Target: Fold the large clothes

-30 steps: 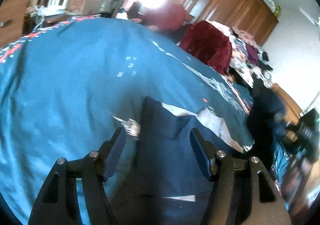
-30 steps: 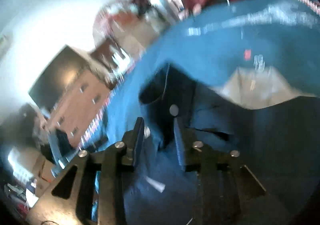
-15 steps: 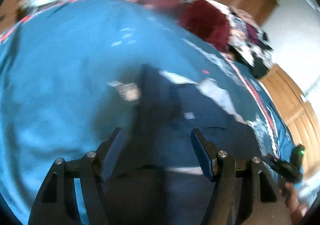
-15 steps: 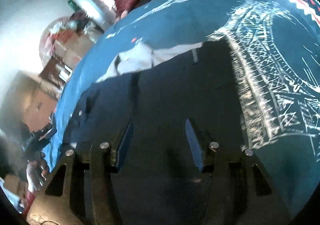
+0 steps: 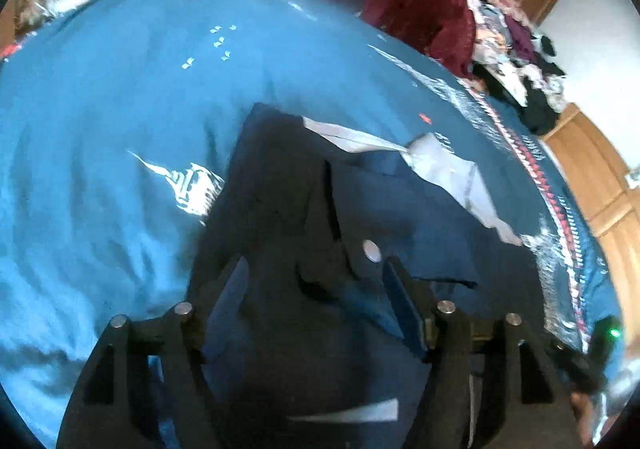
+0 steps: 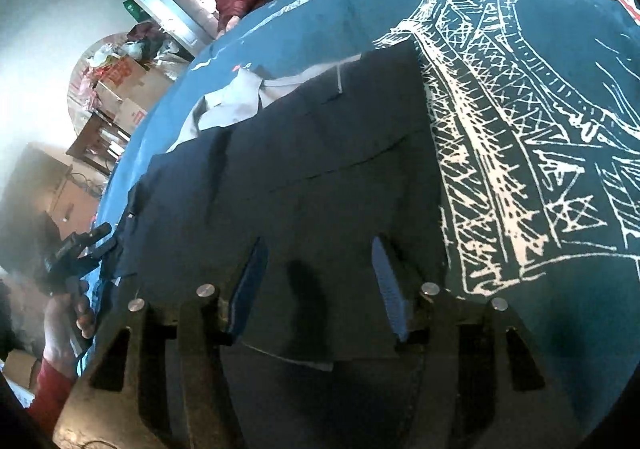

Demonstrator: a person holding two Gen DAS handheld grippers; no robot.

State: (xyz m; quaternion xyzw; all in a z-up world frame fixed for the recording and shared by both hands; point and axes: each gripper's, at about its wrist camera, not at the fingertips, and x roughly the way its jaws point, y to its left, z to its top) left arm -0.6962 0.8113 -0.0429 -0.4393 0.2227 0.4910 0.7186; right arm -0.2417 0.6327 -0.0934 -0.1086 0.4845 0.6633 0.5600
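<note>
On the blue bedspread point(image 5: 120, 97) the dark trousers point(image 6: 304, 177) lay flat, their length running forward from both tools. Left gripper point(image 5: 316, 289) and right gripper point(image 6: 316, 269) hung open above the near end, holding nothing, about equally close.

no readable text, box print illegible
</note>
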